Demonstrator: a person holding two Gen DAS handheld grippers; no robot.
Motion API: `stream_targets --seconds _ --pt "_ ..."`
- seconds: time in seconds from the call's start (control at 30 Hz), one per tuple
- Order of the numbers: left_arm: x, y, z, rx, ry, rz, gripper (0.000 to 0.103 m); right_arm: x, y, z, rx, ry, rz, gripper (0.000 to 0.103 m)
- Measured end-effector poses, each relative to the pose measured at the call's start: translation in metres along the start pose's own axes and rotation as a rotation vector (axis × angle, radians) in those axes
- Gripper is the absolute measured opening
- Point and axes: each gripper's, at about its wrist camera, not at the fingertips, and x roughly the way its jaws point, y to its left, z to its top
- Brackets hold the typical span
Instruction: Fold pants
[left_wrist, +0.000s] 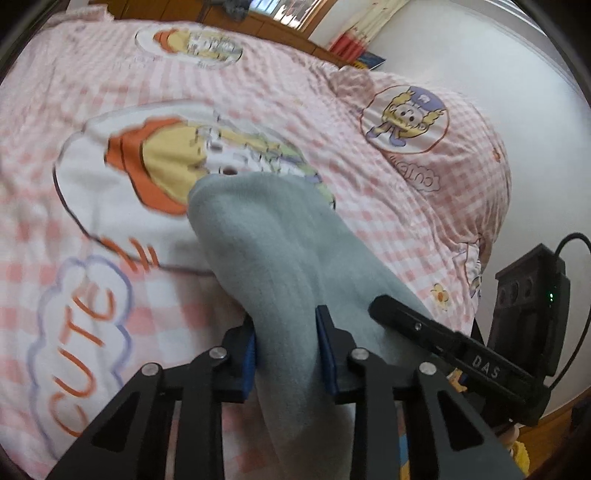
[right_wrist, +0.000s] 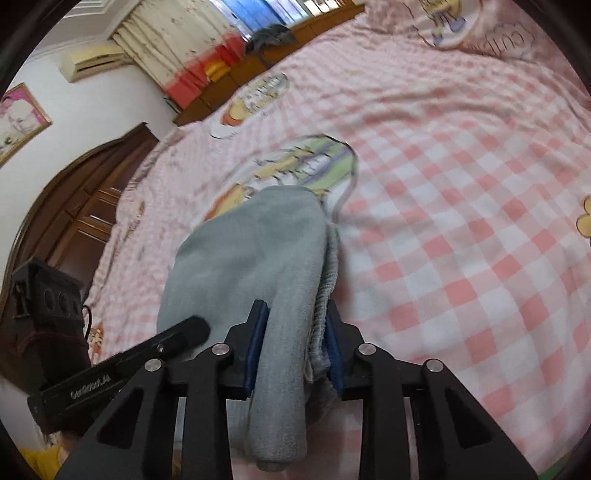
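Note:
The pants (left_wrist: 269, 251) are light grey-blue fleece, held bunched above a pink checked bedspread (left_wrist: 92, 258). My left gripper (left_wrist: 288, 350) is shut on a thick fold of the pants between its blue pads. My right gripper (right_wrist: 295, 343) is shut on another part of the pants (right_wrist: 251, 258), with the ribbed waistband (right_wrist: 327, 288) against its right pad. The right gripper's black body (left_wrist: 461, 354) shows at the lower right of the left wrist view. The left gripper's body (right_wrist: 122, 384) shows at the lower left of the right wrist view. The two grippers are close together.
The bedspread has cartoon prints and "CUTE" lettering (left_wrist: 85, 332). A pillow (left_wrist: 424, 129) lies at the bed's far right. A wooden headboard shelf (right_wrist: 280, 55) and curtains (right_wrist: 177, 33) are behind. A dark wooden door (right_wrist: 74, 206) and white wall stand beside the bed.

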Motion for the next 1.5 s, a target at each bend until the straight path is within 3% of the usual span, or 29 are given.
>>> stream_targets --seconds 0.23,0.5,0.7,0.8,0.9,1.07,1.17,1.27,1.33,1.4,1.5 --pt "-0.064 0.017 0.036 0.116 -0.062 0.018 0.029 0.000 0.064 0.008 -0.041 -0.076 0.064 0.030" --pt "-0.118 0.084 0.056 0.156 -0.039 0.129 0.029 0.048 0.148 -0.004 -0.131 -0.044 0.111 0.030" --pt "-0.110 0.140 0.057 0.151 -0.013 0.126 0.029 0.090 0.177 -0.016 -0.194 -0.018 0.050 0.030" --pt "-0.092 0.167 0.050 0.139 0.014 0.106 0.031 0.106 0.179 -0.026 -0.208 0.004 0.012 0.030" --pt "-0.072 0.186 0.038 0.131 0.055 0.141 0.038 0.124 0.172 -0.038 -0.215 0.049 -0.029 0.030" --pt "-0.072 0.191 0.028 0.131 0.025 0.166 0.047 0.124 0.171 -0.044 -0.270 0.047 -0.054 0.032" --pt "-0.085 0.187 0.027 0.112 0.016 0.194 0.047 0.115 0.173 -0.041 -0.281 0.050 -0.068 0.032" --pt "-0.105 0.171 0.025 0.125 -0.020 0.254 0.046 0.095 0.176 -0.040 -0.286 -0.002 -0.106 0.032" --pt "-0.120 0.162 0.020 0.124 -0.055 0.259 0.044 0.083 0.177 -0.040 -0.280 -0.030 -0.122 0.032" --pt "-0.134 0.152 0.012 0.110 -0.087 0.245 0.035 0.070 0.179 -0.041 -0.266 -0.055 -0.105 0.032" --pt "-0.144 0.141 -0.001 0.093 -0.116 0.235 0.029 0.059 0.186 -0.047 -0.268 -0.045 -0.020 0.032"
